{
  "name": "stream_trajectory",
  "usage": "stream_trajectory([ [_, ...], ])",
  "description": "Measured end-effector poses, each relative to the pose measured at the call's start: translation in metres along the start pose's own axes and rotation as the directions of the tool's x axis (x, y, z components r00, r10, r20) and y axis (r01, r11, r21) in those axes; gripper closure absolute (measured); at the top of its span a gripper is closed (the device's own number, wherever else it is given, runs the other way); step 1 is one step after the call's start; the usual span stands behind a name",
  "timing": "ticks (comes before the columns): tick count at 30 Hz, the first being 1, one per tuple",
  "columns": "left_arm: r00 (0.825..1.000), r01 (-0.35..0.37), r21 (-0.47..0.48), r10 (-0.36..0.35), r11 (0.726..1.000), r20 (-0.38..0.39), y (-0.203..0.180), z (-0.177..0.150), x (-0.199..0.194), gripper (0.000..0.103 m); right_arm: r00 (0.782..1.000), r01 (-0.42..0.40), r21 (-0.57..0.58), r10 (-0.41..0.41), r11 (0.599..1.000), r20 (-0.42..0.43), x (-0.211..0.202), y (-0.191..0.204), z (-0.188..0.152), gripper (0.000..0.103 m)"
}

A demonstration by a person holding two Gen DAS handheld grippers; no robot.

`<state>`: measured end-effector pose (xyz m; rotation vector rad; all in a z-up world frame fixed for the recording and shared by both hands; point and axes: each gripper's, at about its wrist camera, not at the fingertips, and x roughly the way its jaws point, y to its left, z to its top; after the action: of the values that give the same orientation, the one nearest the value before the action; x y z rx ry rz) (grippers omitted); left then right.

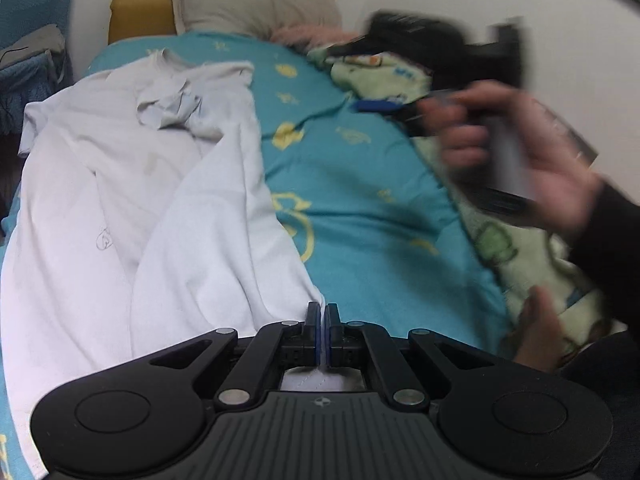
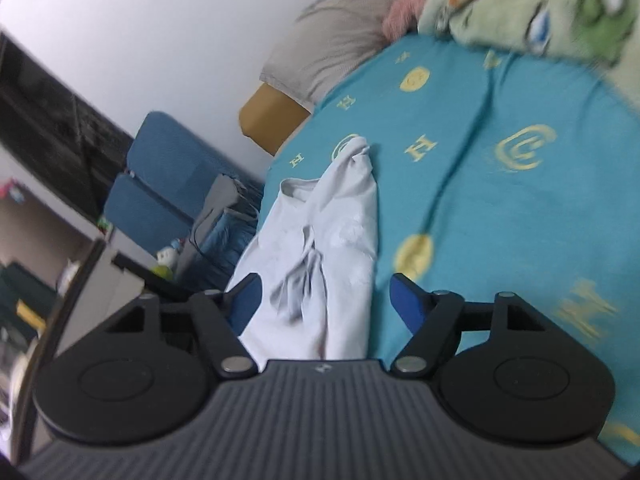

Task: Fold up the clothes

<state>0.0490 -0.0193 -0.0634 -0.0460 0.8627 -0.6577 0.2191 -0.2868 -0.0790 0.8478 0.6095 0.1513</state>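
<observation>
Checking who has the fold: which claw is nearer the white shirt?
Left. The left claw is shut on the white shirt hem; the right claw is open, apparently above it.

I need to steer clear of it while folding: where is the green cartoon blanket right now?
In the left wrist view the green cartoon blanket is bunched along the bed's right edge, on the teal sheet, across from the white shirt.

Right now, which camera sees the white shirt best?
The left wrist view shows the white shirt best: nearly all of it lies spread and rumpled across the blue bedsheet, its edge pinched in the closed left gripper. The right wrist view shows only a narrow bunched strip between the open right gripper fingers.
</observation>
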Motion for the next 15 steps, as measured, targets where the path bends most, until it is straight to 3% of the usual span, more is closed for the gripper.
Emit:
stream_trajectory([
  [6,0.993,0.118,-0.005,-0.118,0.993,-0.006,0.010,-0.004,0.006,0.102,0.991,0.125,-0.094,-0.129,0.988,-0.035,0.133,-0.005,0.026,0.031],
  [11,0.980,0.201,0.034,-0.201,0.979,-0.017,0.014,-0.009,0.016,0.102,0.983,0.169,-0.167,-0.178,0.971,-0.040,0.215,-0.010,0.040,0.042],
  [12,0.977,0.213,0.046,-0.213,0.976,-0.008,0.014,-0.010,0.015,0.102,0.985,0.156,-0.188,-0.168,0.970,-0.046,0.222,-0.006,0.043,0.053],
  [13,0.975,0.223,0.054,-0.223,0.973,-0.003,0.014,-0.010,0.015,0.102,0.986,0.144,-0.208,-0.158,0.968,-0.052,0.229,-0.002,0.045,0.080],
  [14,0.973,0.230,0.060,-0.230,0.971,0.001,0.013,-0.010,0.013,0.102,0.984,0.139,-0.229,-0.160,0.964,-0.075,0.235,0.002,0.046,0.092],
  [15,0.972,0.234,0.068,-0.236,0.970,0.009,0.012,-0.010,0.011,0.102,0.985,0.138,-0.273,-0.162,0.952,-0.065,0.233,0.009,0.046,0.095],
])
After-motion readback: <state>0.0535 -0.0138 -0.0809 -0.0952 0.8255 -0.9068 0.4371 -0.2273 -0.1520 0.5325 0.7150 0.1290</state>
